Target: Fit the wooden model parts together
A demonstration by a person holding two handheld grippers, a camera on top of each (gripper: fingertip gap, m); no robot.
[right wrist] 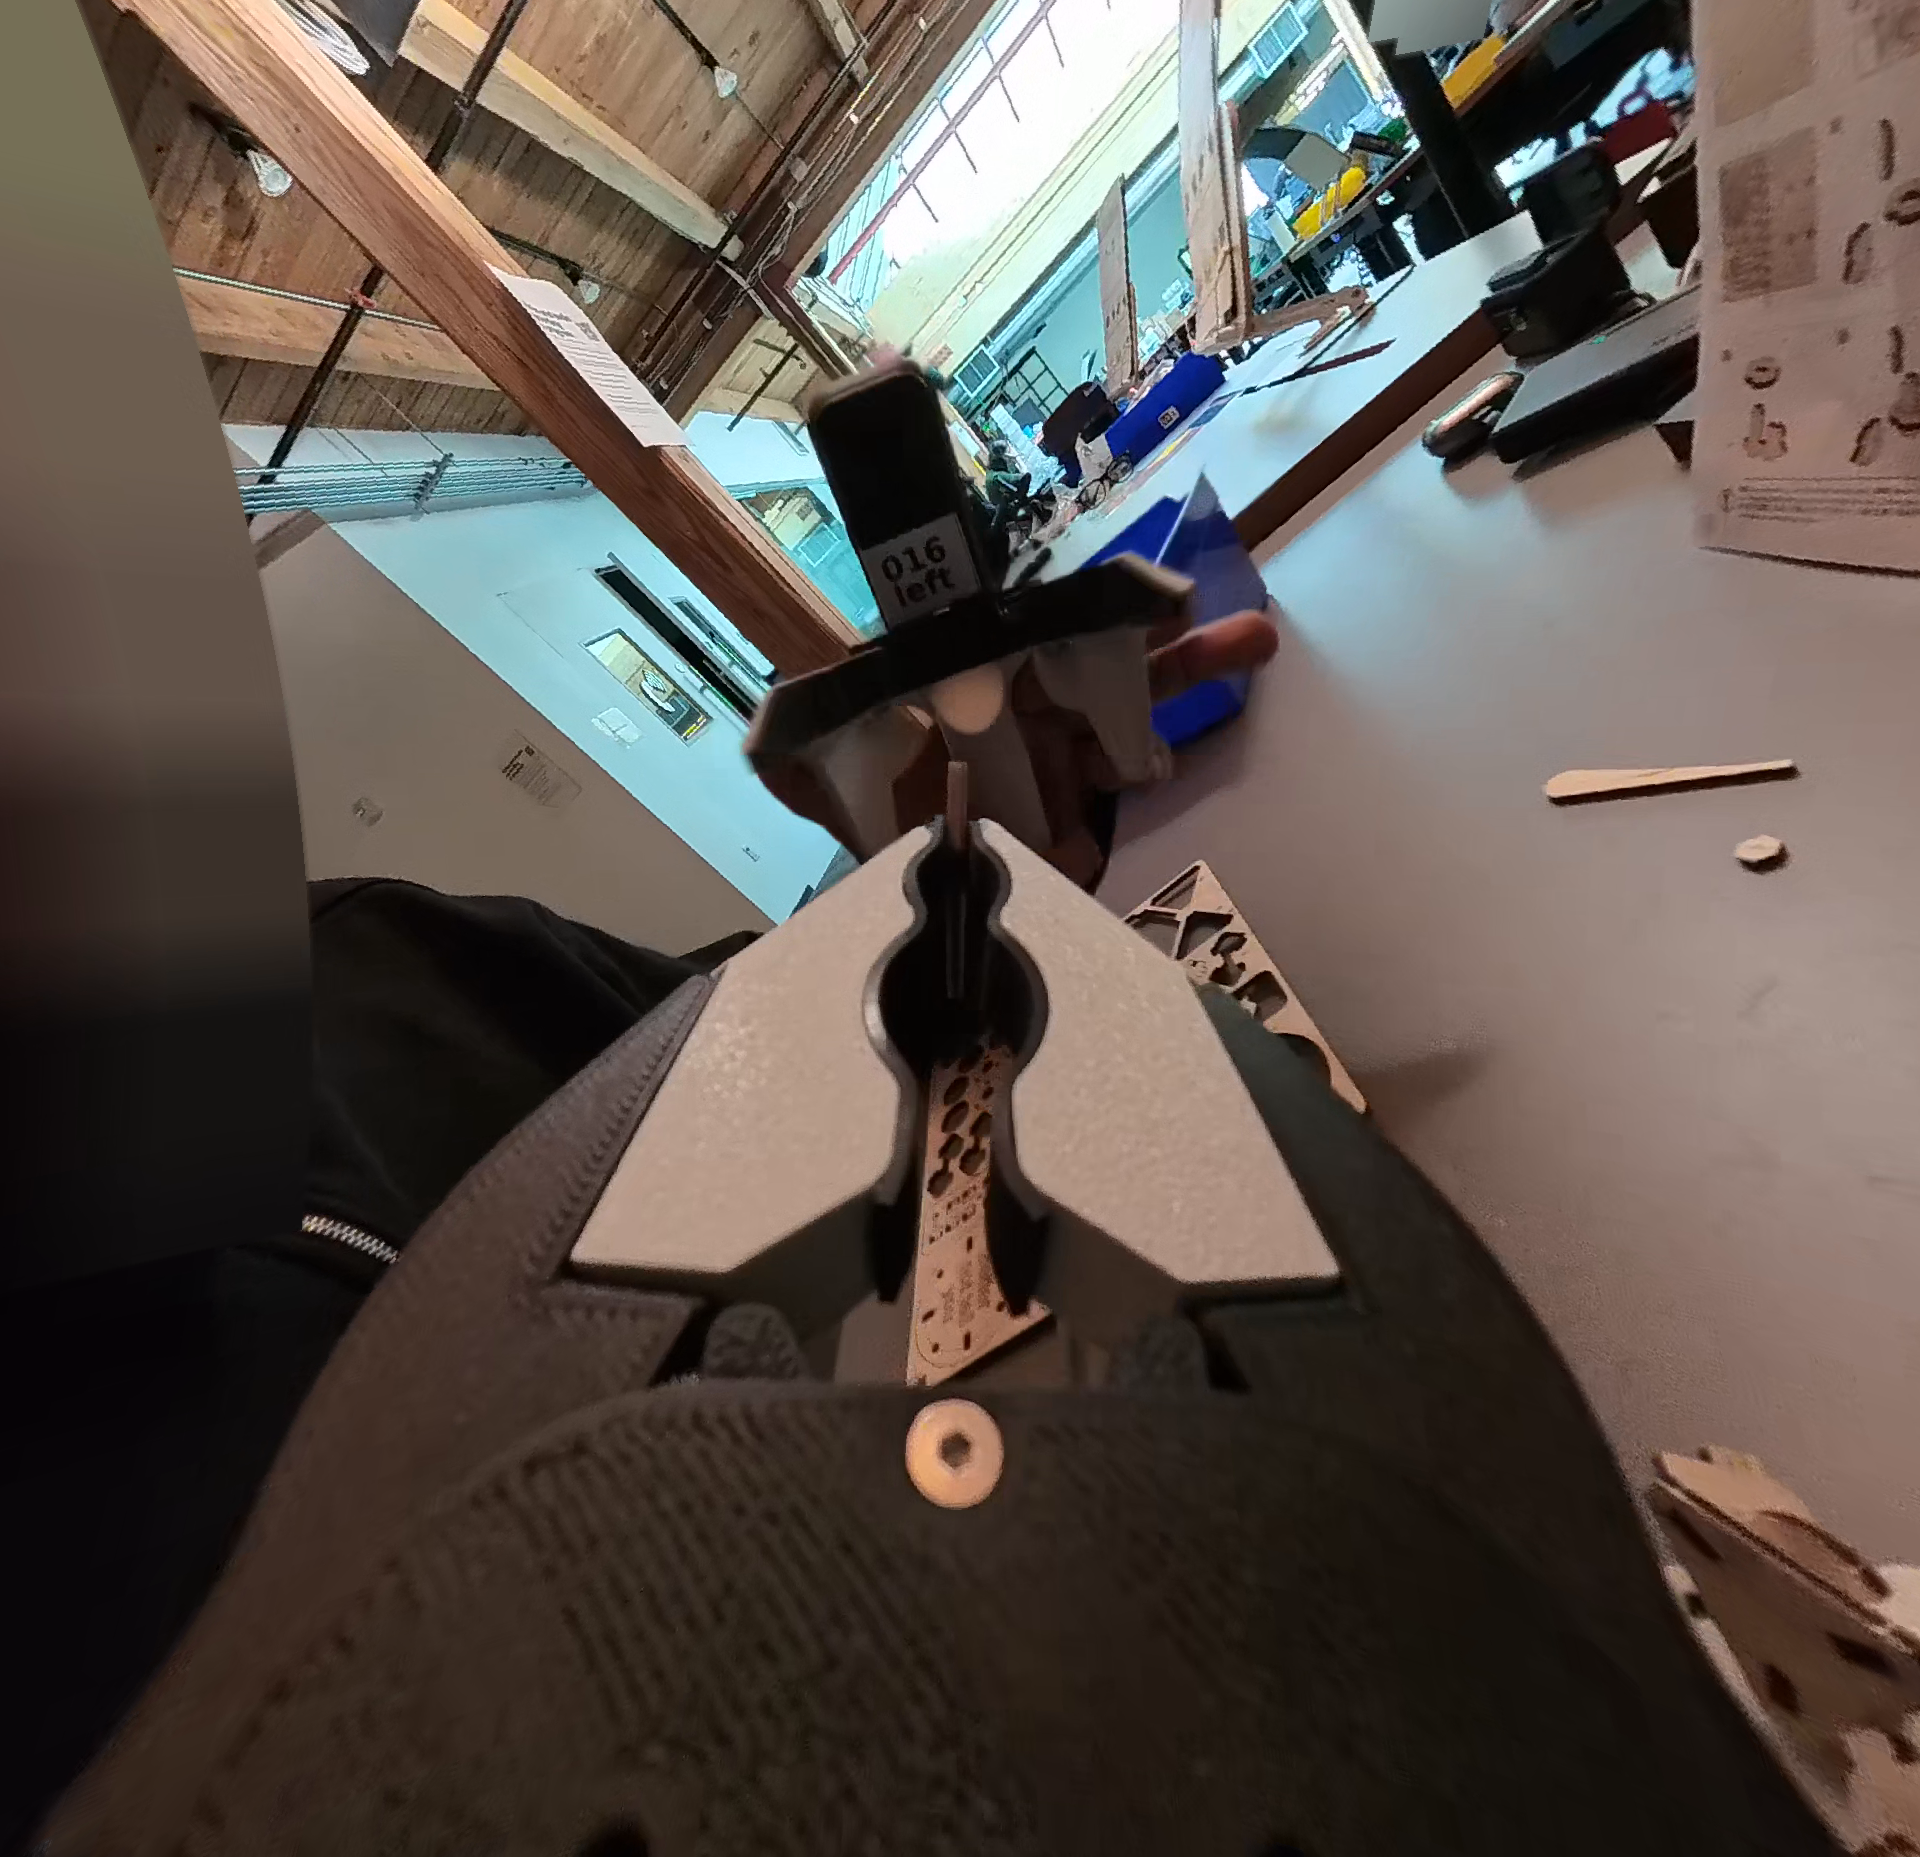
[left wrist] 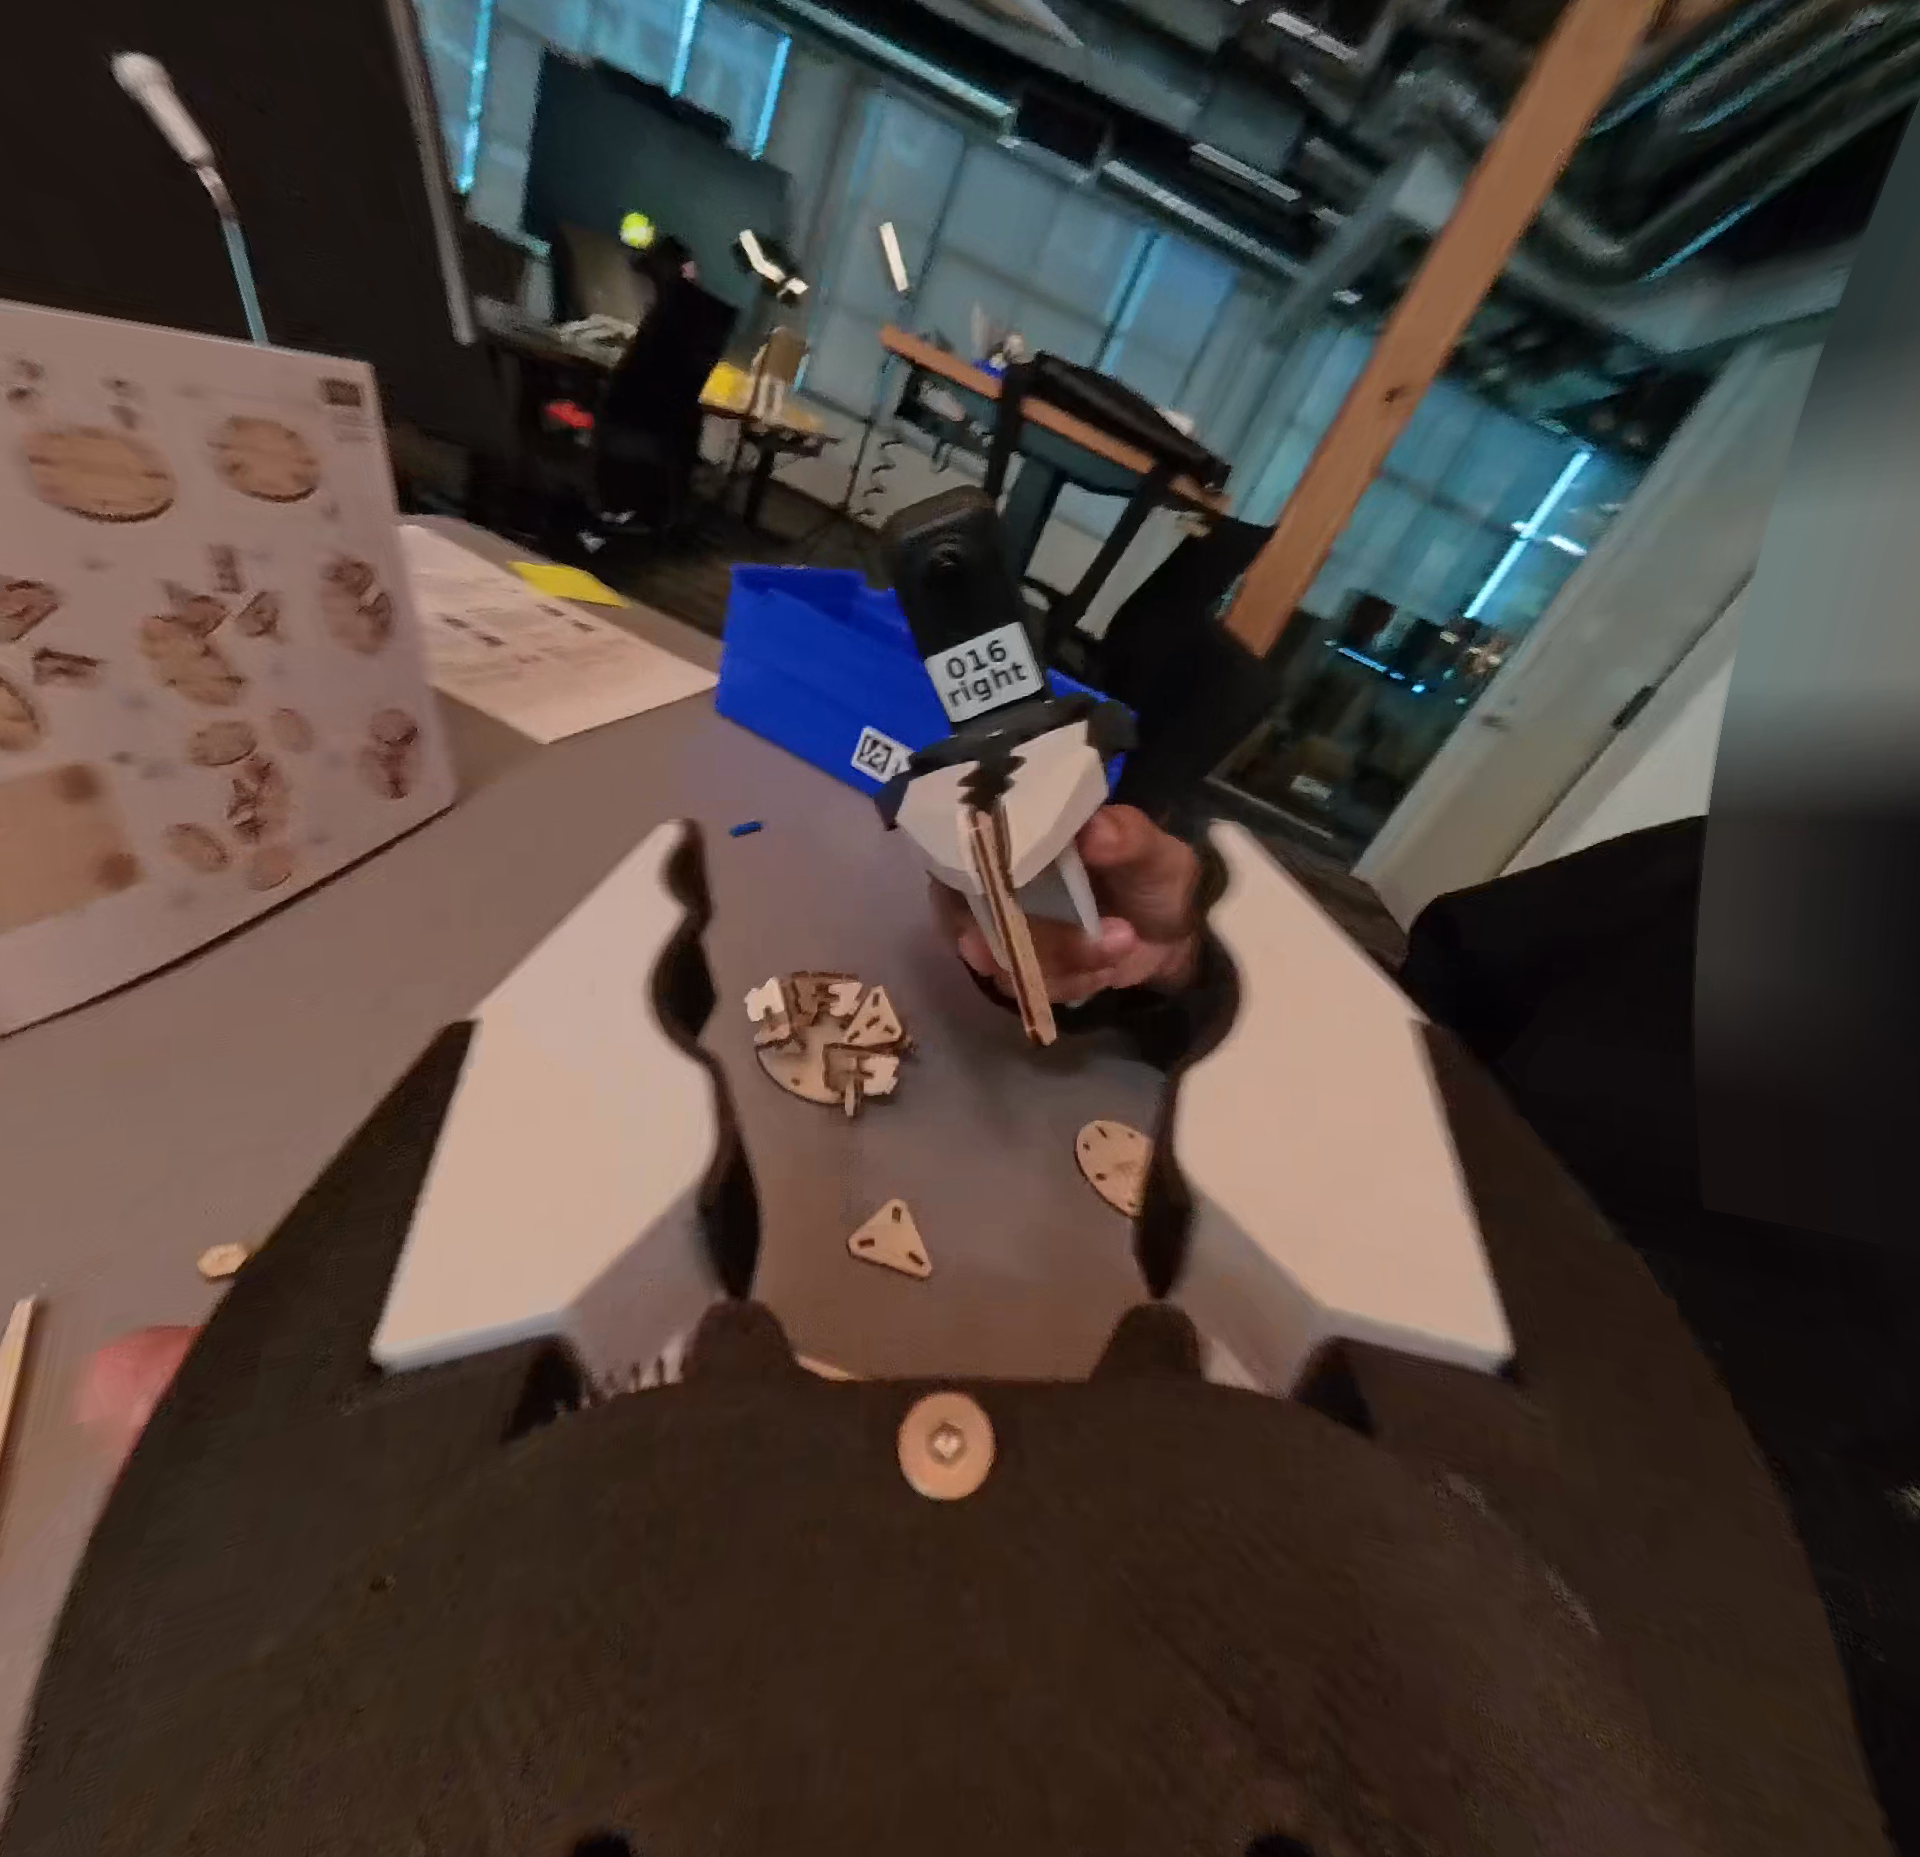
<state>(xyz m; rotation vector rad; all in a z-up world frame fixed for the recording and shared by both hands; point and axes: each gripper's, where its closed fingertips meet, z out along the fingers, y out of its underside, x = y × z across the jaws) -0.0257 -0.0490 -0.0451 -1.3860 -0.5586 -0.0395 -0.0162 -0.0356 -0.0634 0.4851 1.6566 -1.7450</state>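
Observation:
My left gripper (left wrist: 951, 836) is open and empty, raised over the grey table (left wrist: 312, 1080). Below its fingers lie a partly built round wooden model (left wrist: 831, 1044), a wooden triangle (left wrist: 891, 1241) and a round disc with holes (left wrist: 1114, 1163). My right gripper (right wrist: 956, 841) is shut on a thin wooden sheet with cut-outs (right wrist: 966, 1236), seen edge-on at the fingertips. In the left wrist view the right gripper (left wrist: 997, 831), held by a hand, faces me with the wooden sheet (left wrist: 1013, 934) hanging down from it. In the right wrist view the left gripper (right wrist: 977, 768) faces me, open.
A blue bin (left wrist: 810, 664) stands behind the right gripper. A printed board with parts pictures (left wrist: 197, 644) and a paper (left wrist: 540, 633) lie at the left. A wooden stick (right wrist: 1662, 779), a small disc (right wrist: 1759, 851) and a cut-out wooden panel (right wrist: 1236, 966) lie on the table. The grippers are tip to tip, or close to it. Left tips and right tips are each some 15 centimetres from the wooden triangle (left wrist: 891, 1241).

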